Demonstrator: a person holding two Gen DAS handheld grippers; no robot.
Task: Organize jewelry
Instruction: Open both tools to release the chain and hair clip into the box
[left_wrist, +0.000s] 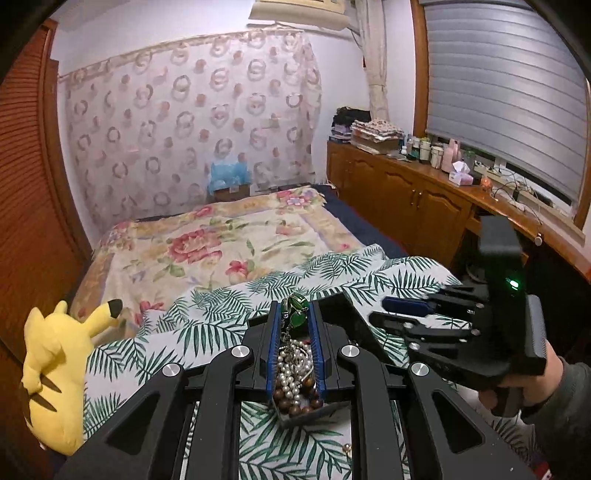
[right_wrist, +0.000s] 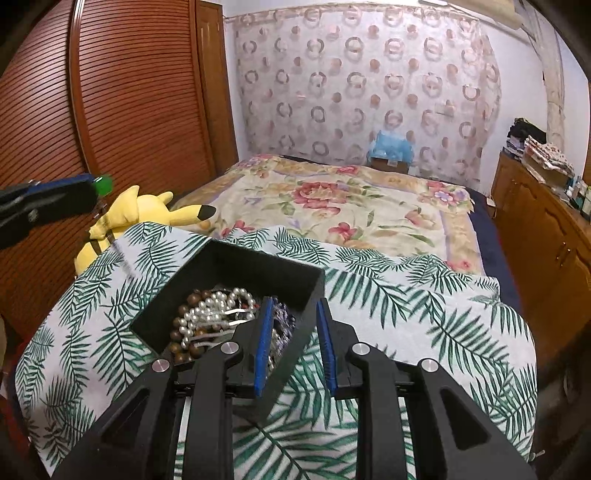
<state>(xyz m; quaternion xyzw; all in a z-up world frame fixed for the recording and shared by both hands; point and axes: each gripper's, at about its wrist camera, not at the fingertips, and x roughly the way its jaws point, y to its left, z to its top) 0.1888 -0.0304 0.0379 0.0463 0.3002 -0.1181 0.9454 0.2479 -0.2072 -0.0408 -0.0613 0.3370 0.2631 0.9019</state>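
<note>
A black jewelry box sits on a palm-leaf cloth and holds a pearl necklace and brown wooden beads. My left gripper is shut on a green-stone pendant with a chain, held above the box; it also shows in the right wrist view. My right gripper straddles the box's near right wall, one finger inside and one outside. It shows in the left wrist view with its fingers close together.
A yellow Pikachu plush lies left of the cloth. The floral bedspread stretches behind. Wooden cabinets with bottles stand at the right, a louvred wardrobe at the left.
</note>
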